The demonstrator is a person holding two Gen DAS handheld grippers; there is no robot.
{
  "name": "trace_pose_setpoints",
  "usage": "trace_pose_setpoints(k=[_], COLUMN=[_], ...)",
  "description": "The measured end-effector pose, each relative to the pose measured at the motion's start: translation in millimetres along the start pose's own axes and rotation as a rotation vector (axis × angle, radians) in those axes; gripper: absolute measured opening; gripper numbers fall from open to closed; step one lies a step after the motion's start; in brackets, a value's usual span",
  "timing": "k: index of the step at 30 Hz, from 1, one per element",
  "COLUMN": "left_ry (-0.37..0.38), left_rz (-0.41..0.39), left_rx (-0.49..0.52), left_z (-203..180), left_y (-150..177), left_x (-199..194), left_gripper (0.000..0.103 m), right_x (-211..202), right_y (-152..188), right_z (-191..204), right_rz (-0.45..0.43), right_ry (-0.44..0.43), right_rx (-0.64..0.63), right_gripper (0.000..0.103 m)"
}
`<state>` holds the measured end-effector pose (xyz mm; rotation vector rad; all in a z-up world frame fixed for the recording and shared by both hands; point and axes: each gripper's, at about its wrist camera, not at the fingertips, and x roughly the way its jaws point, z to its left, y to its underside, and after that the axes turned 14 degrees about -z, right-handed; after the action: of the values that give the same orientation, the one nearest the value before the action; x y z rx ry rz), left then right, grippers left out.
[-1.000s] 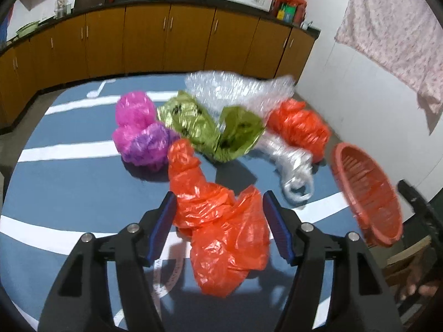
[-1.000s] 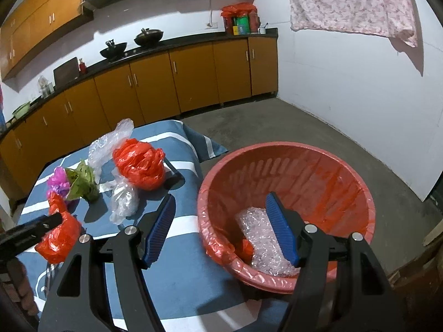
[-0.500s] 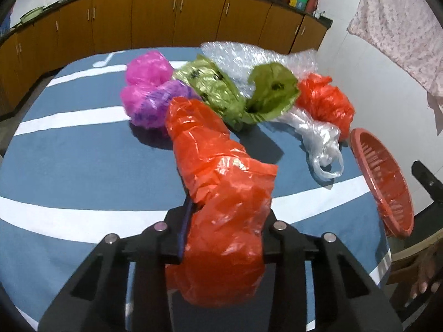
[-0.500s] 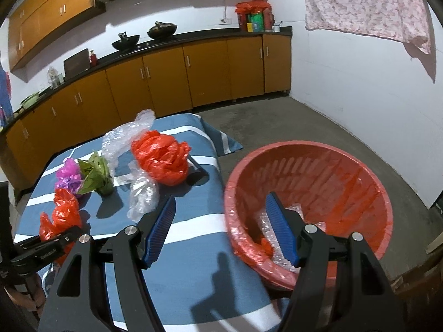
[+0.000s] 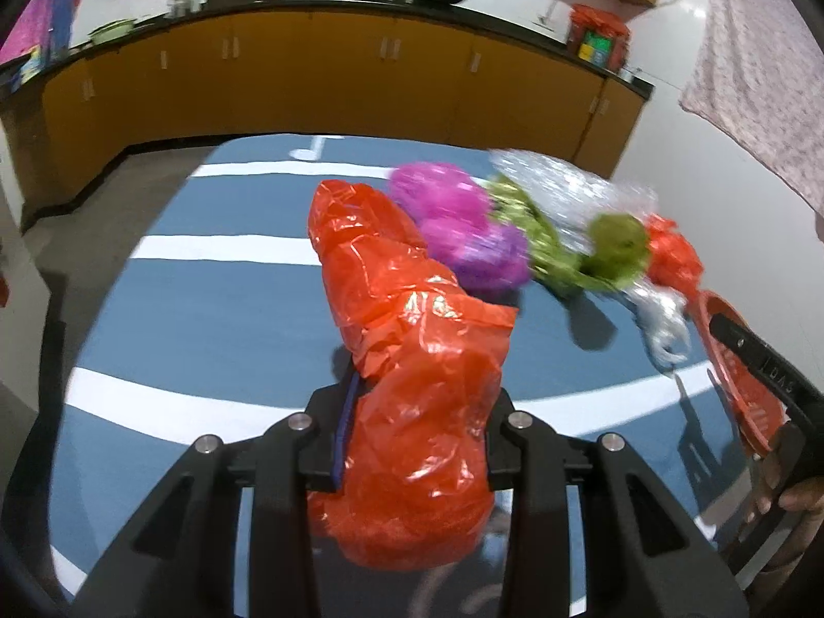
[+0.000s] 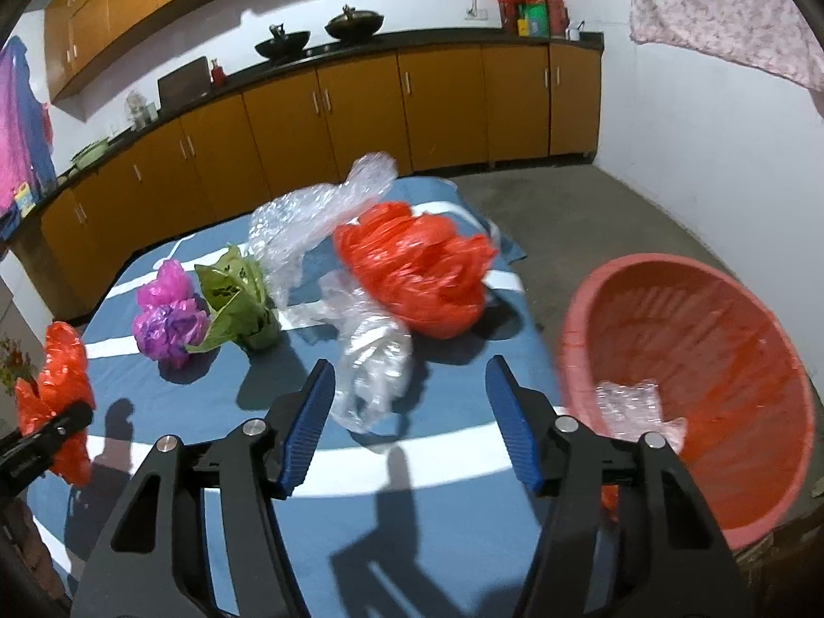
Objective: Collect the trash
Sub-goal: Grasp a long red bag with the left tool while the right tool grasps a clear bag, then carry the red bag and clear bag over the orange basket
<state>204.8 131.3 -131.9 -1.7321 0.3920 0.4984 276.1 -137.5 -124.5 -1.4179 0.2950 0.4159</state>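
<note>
My left gripper (image 5: pixel 412 412) is shut on a crumpled orange plastic bag (image 5: pixel 412 360) and holds it above the blue striped table (image 5: pixel 206 319); it also shows at the left of the right wrist view (image 6: pixel 56 391). My right gripper (image 6: pixel 412 412) is open and empty above the table, just in front of a clear plastic bag (image 6: pixel 373 365). A second orange bag (image 6: pixel 417 273), a green wrapper (image 6: pixel 237 298), pink-purple bags (image 6: pixel 167 309) and bubble wrap (image 6: pixel 319 216) lie on the table. The red basin (image 6: pixel 721 350) at the table's right edge holds bubble wrap (image 6: pixel 631 401).
Orange kitchen cabinets (image 6: pixel 360 118) run along the back wall. A pink cloth (image 6: pixel 721 10) hangs at the upper right. Grey concrete floor (image 6: pixel 592 206) lies beyond the table's far right corner. The table's edge runs beside the basin.
My left gripper has lifted the orange bag off the table. My right gripper has swung left from over the basin to over the table near the clear bag.
</note>
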Motion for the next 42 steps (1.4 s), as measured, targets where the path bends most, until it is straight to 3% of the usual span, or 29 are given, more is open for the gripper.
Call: trace_pose_setpoints(k=[13,15,19,34,42], left_ry=[-0.036,-0.034,-0.028,0.008,0.062], left_rz=[-0.003,-0.001,-0.005,-0.019,-0.044], left_rx=[-0.043,-0.044,-0.04,-0.042,-0.014], left_z=[31,32,30,18,-3], left_y=[-7,-7,-7,-7,-10], left_x=[13,15,15,1,-14], left_gripper=[0.035,0.035,0.035,0.035,0.035], right_x=[46,50,52,-9,-37], right_y=[11,13,12,26,16], right_z=[18,18,17,-4,-19], right_rz=[0.102,0.123,0.137,0.122,0.069], right_ry=[0.03,0.027,0.018,-0.028,-0.013], right_rx=[-0.005,-0.01,-0.022,-0.006,-0.006], right_gripper=[0.054,0.043,0.031,0.028,0.028])
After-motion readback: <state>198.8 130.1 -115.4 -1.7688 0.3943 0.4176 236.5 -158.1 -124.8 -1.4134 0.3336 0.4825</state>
